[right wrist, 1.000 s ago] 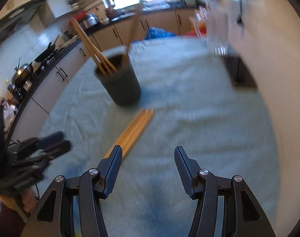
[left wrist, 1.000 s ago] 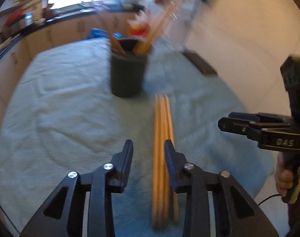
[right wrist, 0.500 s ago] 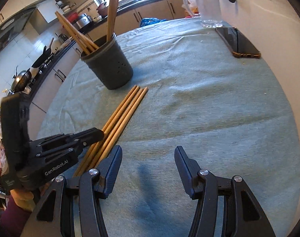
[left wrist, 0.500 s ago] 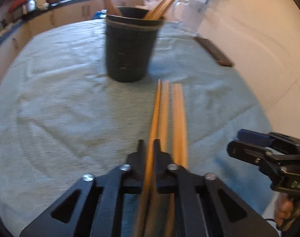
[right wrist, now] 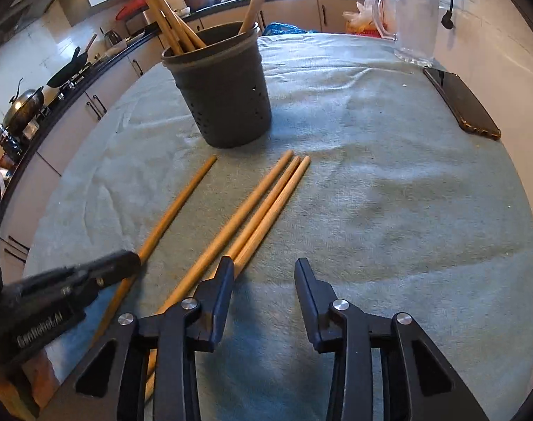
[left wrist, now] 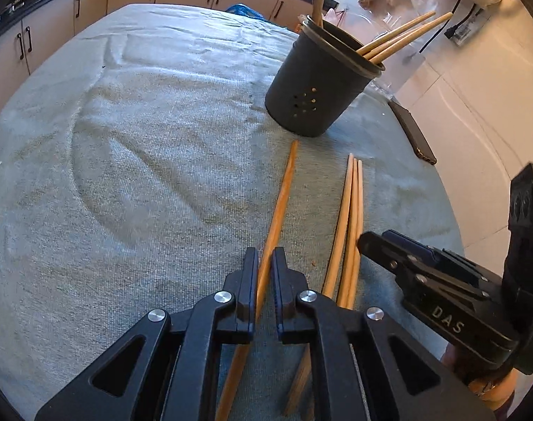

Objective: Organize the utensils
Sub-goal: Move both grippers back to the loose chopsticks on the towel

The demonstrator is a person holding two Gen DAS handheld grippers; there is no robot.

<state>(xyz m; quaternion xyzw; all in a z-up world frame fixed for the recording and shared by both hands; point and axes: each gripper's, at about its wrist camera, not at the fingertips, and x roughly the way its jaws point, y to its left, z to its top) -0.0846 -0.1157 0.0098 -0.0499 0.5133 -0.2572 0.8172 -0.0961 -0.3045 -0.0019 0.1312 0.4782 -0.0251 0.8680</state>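
Note:
My left gripper (left wrist: 264, 258) is shut on one wooden chopstick (left wrist: 280, 196), pulled aside from the others; it also shows in the right wrist view (right wrist: 177, 210). Three more chopsticks (left wrist: 350, 210) lie side by side on the cloth, to its right, also in the right wrist view (right wrist: 259, 207). A dark grey utensil holder (left wrist: 319, 84) stands beyond them with several chopsticks in it, also seen in the right wrist view (right wrist: 224, 91). My right gripper (right wrist: 264, 268) is open and empty, low over the near ends of the three chopsticks.
A grey-green cloth (right wrist: 389, 193) covers the table. A dark phone (right wrist: 463, 105) lies at the right edge and a clear jug (right wrist: 412, 24) stands behind it. Kitchen counters and cabinets (left wrist: 56, 17) run along the far side.
My left gripper closed on one chopstick and drew it left, away from the other three. My right gripper moved in closer to the three chopsticks and stays open.

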